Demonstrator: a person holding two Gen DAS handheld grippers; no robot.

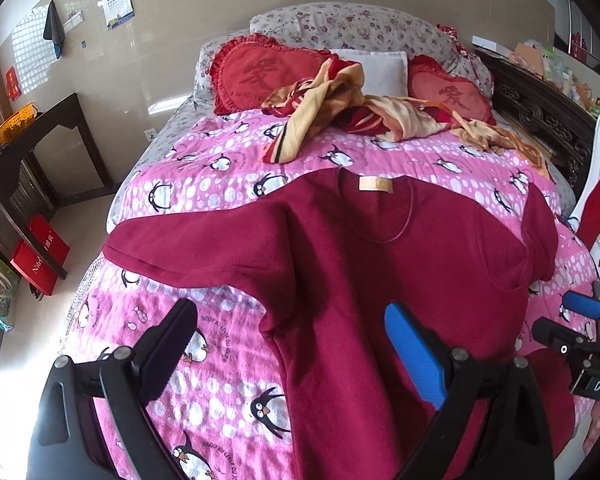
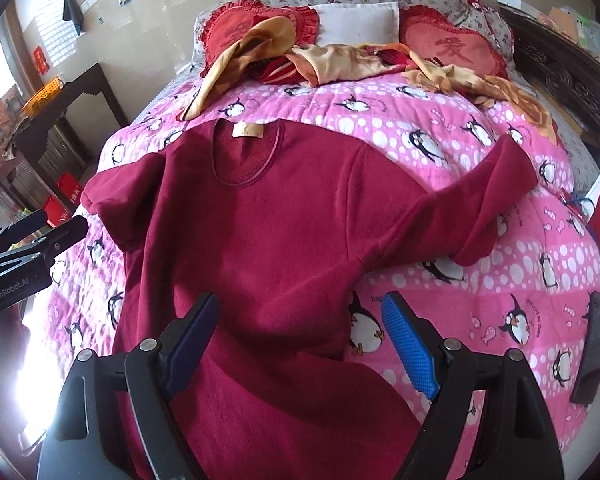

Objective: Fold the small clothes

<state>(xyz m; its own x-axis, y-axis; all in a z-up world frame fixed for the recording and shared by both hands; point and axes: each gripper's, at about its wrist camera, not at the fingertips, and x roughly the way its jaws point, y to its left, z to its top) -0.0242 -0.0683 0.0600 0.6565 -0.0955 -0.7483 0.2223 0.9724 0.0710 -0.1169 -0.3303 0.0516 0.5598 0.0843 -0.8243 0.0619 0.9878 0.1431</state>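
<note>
A dark red long-sleeved fleece top [image 1: 400, 264] [image 2: 268, 224] lies flat on the pink penguin quilt [image 1: 204, 208] [image 2: 500, 292], collar away from me with a tan label showing. Both sleeves spread outward, and the right sleeve cuff [image 2: 476, 240] is folded back. My left gripper [image 1: 292, 324] hovers open over the top's left side seam below the left sleeve. Held over the lower right part of the top, my right gripper [image 2: 304, 316] is open too. Nothing sits between either pair of fingers. Each gripper also shows at the edge of the other's view.
A crumpled yellow and red cloth [image 1: 340, 104] [image 2: 340, 60], two red heart cushions [image 1: 256, 76] and a white pillow [image 1: 380, 70] lie at the head of the bed. A dark phone [image 2: 592, 344] rests on the quilt at right. Dark wooden furniture [image 1: 52, 152] stands left, a carved bed frame [image 1: 540, 116] right.
</note>
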